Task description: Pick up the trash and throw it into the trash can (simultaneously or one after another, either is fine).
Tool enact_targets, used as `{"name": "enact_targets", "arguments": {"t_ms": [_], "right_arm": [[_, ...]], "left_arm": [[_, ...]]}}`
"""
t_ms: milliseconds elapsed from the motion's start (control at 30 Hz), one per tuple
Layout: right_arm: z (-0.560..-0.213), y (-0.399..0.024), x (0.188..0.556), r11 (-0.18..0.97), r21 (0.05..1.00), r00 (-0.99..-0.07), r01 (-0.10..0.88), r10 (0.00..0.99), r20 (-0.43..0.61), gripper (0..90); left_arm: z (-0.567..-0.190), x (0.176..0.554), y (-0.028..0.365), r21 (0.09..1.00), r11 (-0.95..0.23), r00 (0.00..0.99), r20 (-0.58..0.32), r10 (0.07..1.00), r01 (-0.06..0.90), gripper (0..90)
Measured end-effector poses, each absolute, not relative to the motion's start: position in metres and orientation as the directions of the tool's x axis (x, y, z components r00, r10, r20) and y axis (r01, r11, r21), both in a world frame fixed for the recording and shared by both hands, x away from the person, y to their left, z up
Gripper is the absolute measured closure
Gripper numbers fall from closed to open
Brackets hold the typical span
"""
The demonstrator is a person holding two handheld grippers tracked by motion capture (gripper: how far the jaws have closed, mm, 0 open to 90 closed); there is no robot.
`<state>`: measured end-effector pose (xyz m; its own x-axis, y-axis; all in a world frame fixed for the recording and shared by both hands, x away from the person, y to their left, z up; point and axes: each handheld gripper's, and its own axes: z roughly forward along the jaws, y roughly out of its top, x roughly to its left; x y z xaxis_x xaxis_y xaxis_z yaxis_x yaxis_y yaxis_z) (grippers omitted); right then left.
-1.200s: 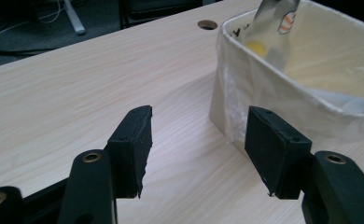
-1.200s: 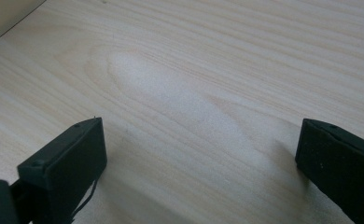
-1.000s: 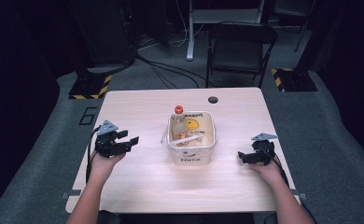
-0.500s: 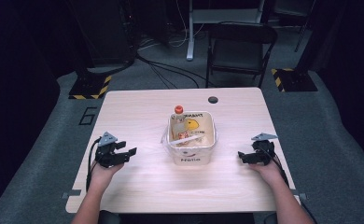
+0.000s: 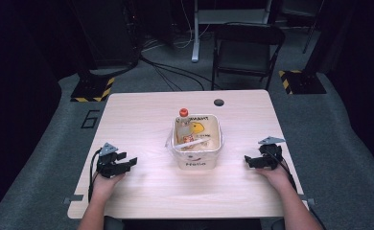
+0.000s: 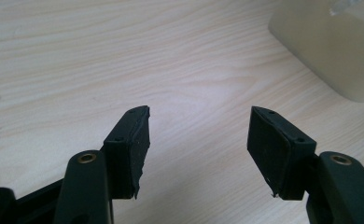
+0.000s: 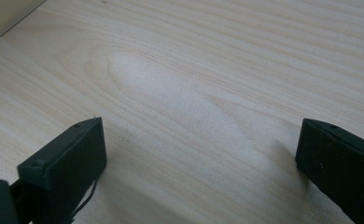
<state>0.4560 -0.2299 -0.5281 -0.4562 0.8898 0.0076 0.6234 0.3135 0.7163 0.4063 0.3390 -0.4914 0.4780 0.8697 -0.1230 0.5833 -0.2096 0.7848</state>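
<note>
A whitish plastic tub [image 5: 197, 155] stands in the middle of the wooden table [image 5: 142, 120]. It holds a bottle with a red cap [image 5: 183, 113], a yellow item and clear wrapping. My left gripper [image 5: 130, 163] rests low at the table's left front, open, nothing between its jaws. In the left gripper view its pads [image 6: 134, 140] frame bare wood, with the tub's corner [image 6: 329, 51] at the upper right. My right gripper [image 5: 247, 160] lies at the right front, open and empty, its jaws pointing toward the tub. Wide-spread pads [image 7: 70, 161] over bare wood show in the right gripper view.
A round cable hole [image 5: 218, 102] sits near the table's far edge. A black chair [image 5: 245, 48] and a desk leg stand beyond the table. Yellow-black striped floor plates [image 5: 91, 88] lie on the grey carpet at both far corners.
My left gripper has sunk toward the tabletop and drawn closer to the front edge. The right gripper and the tub have stayed put.
</note>
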Motion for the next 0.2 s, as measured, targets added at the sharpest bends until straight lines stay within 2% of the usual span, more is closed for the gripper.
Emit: {"name": "enact_targets", "arguments": {"t_ms": [200], "right_arm": [[-0.5282, -0.2299, 0.4560, 0.313, 0.716, -0.456, 0.623, 0.890, 0.008, 1.0]], "left_arm": [[-0.4977, 0.4066, 0.3458, 0.772, -0.184, 0.441, -0.136, 0.887, 0.608, 37.7]]}}
